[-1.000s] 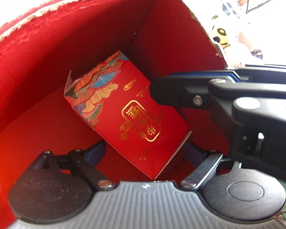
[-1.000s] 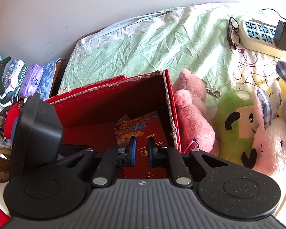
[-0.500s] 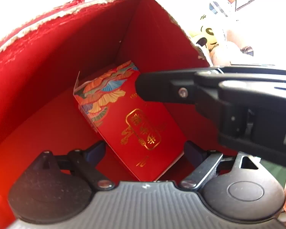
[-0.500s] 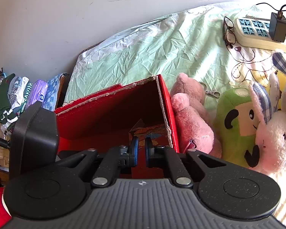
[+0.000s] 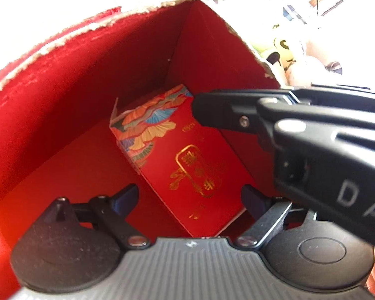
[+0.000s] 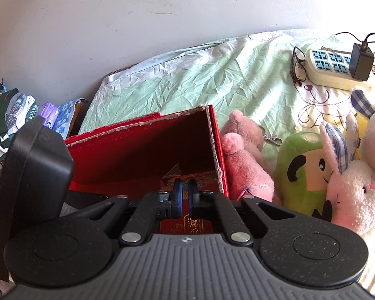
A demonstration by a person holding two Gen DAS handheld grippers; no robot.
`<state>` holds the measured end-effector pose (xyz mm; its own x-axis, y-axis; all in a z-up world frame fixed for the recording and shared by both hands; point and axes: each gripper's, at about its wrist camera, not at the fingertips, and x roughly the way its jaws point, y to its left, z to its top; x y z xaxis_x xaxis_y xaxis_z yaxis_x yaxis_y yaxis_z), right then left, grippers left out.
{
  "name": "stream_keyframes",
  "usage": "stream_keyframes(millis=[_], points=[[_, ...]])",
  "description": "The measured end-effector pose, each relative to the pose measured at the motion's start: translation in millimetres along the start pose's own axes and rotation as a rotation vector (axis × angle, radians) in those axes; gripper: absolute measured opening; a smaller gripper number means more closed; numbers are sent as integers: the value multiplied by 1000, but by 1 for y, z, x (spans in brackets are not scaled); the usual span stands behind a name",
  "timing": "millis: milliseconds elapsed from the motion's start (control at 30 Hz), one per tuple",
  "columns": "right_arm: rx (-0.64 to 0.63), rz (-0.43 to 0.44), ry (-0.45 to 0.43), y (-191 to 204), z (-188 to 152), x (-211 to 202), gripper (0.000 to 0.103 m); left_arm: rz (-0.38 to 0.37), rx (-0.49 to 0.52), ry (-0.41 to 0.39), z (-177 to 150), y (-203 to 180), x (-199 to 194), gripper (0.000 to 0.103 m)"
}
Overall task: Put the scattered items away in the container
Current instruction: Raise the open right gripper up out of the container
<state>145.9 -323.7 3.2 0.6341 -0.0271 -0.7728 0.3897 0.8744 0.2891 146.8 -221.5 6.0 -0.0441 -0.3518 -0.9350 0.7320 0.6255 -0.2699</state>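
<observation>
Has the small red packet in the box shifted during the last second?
No. The small red packet still lies on the red box floor, its patterned end toward the same back corner; only the camera view drew back.

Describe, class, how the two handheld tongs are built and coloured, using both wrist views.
Both tongs share one build. The left tongs have a ribbed grey front plate, two round black speckled discs, black linkage arms with silver rivets, and dark blue pads. The right tongs match, with blue pads. Seen from the left view, the right unit's black body carries white letters, "D A".
</observation>
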Motion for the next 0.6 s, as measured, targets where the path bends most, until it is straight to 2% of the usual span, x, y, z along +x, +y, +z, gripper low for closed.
stream_keyframes(millis=[133, 333, 500, 600], points=[[-5, -1, -33, 1, -3, -2, 0, 50, 0, -23, -5, -8, -7, 88], [8, 2, -38, 2, -4, -3, 1, 169, -20, -68, -13, -21, -20, 88], [54, 30, -55, -1, -2, -10, 15, 294, -71, -173, -27, -34, -44, 88], [16, 23, -77, 6, -3, -16, 19, 297, -134, -198, -47, -29, -62, 88]])
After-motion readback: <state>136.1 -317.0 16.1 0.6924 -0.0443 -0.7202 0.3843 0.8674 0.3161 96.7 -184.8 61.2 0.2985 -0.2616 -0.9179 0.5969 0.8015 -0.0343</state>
